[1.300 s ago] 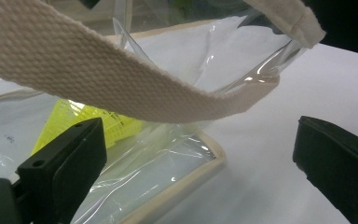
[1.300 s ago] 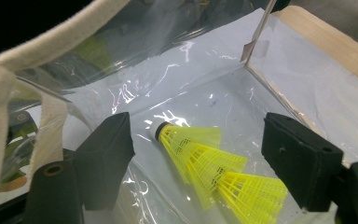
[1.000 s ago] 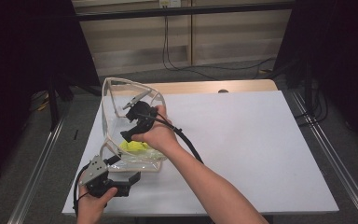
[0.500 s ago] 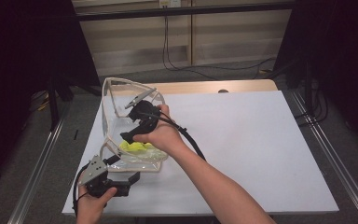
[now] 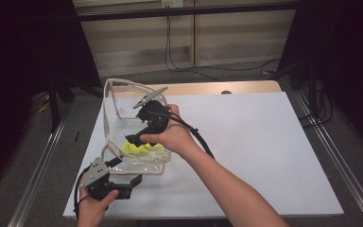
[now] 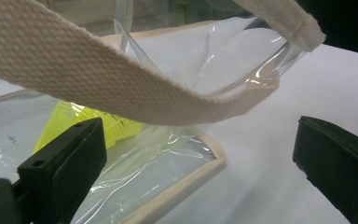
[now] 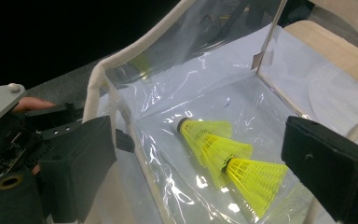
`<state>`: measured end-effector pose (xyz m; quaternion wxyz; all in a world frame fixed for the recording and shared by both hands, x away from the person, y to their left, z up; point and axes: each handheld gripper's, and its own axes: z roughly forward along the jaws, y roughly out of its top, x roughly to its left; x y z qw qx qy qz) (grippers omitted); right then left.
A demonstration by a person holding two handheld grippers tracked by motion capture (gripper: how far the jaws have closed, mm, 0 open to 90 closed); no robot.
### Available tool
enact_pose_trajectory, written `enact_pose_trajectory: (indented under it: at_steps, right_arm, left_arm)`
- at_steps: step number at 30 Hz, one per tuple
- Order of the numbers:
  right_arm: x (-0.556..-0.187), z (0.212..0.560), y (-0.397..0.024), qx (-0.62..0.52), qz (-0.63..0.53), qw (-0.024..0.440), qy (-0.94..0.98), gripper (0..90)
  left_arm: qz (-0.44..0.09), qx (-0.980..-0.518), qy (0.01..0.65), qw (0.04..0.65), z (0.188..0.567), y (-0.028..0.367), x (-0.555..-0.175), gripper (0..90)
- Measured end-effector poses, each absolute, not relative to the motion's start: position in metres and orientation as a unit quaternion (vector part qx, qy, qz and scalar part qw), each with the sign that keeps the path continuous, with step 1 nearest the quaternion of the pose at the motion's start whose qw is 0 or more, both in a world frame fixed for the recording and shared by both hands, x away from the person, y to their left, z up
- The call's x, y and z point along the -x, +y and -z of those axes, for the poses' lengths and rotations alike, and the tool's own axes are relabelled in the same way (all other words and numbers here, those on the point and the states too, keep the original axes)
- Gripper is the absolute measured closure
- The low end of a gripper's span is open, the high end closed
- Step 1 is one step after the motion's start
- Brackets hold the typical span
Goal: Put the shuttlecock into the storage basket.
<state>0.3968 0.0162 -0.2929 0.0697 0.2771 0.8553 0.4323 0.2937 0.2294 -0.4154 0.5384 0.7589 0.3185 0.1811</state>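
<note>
Right gripper view: right gripper (image 7: 200, 172), jaws apart and just opening, empty, above three stacked yellow shuttlecocks (image 7: 223, 156) in clear bag (image 7: 121, 60).

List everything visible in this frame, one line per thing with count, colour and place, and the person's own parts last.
Clear bag: one, see-through plastic with cream edging, left part of the table, mouth open upward.
Bag strap: one, cream webbing, arcing in front of the left gripper's jaws.
Shuttlecocks: three, yellow, nested in a row on the bag's floor.
Table sheet: one, white, covering the table.
Wooden tabletop: one, tan, showing along the sheet's far edge.
Cables: several, black, on the floor beyond the table.
Left gripper: one, black with a grey plate, at the bag's near corner, jaws apart.
Right gripper: one, black, above the bag's mouth, jaws have just been opening, nothing between them.
Hands: two, one on each gripper.
</note>
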Motion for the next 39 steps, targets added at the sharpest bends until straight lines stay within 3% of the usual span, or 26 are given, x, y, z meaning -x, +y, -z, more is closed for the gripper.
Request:
enact_pose_trajectory:
  at_steps: [14,39]
  right_arm:
    - [-0.394,0.292,-0.005,-0.266,-0.448,0.060,0.851,4.1]
    - [-0.386,0.290,-0.060,-0.272,-0.479,0.061,0.832,4.1]
  left_arm:
    - [-0.180,-0.758,0.322,0.538,0.416,0.230,-0.294,2.8]
    - [-0.183,-0.758,0.321,0.538,0.415,0.230,-0.293,2.8]
